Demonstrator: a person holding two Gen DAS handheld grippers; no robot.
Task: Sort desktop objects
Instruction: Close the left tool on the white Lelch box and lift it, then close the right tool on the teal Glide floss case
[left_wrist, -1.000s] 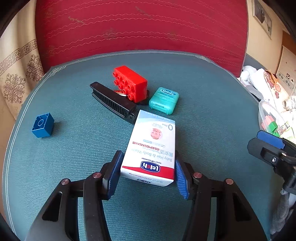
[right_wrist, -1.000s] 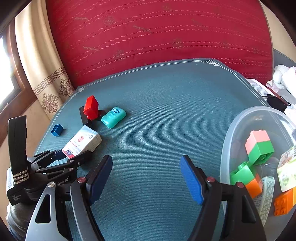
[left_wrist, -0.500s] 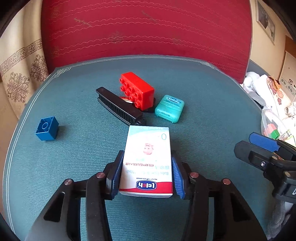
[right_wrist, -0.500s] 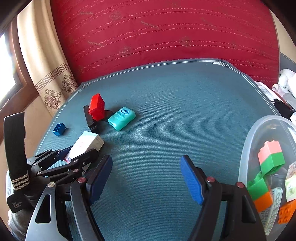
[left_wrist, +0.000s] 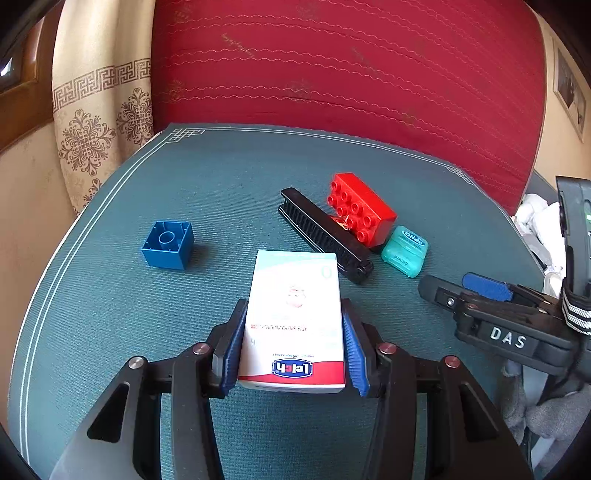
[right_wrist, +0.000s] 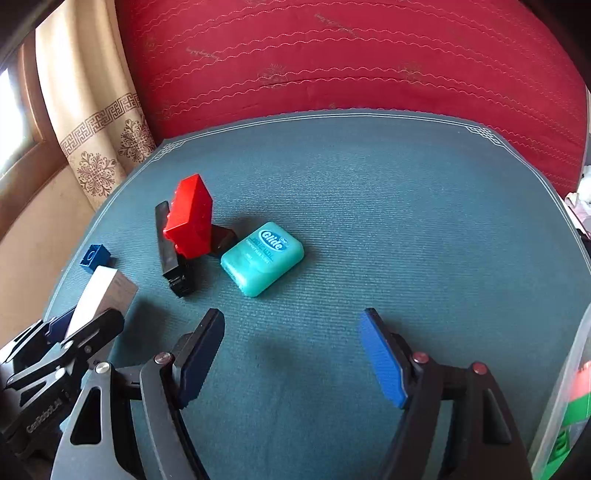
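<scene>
**Box gripped over the teal mat**

Box (left_wrist: 293, 325) of baby wash is sitting clamped between my left gripper's (left_wrist: 294, 349) blue pads, above the teal mat (left_wrist: 229, 192). Just beyond it, a black comb (left_wrist: 325, 236) is lying with a red brick (left_wrist: 360, 208) leaning on it; a teal floss case (right_wrist: 263, 257) is lying beside them, a blue block (left_wrist: 168, 244) apart to the left. I am holding my right gripper (right_wrist: 291, 360) wide apart and empty, low over bare mat beside a clear container (right_wrist: 565, 398).
</scene>
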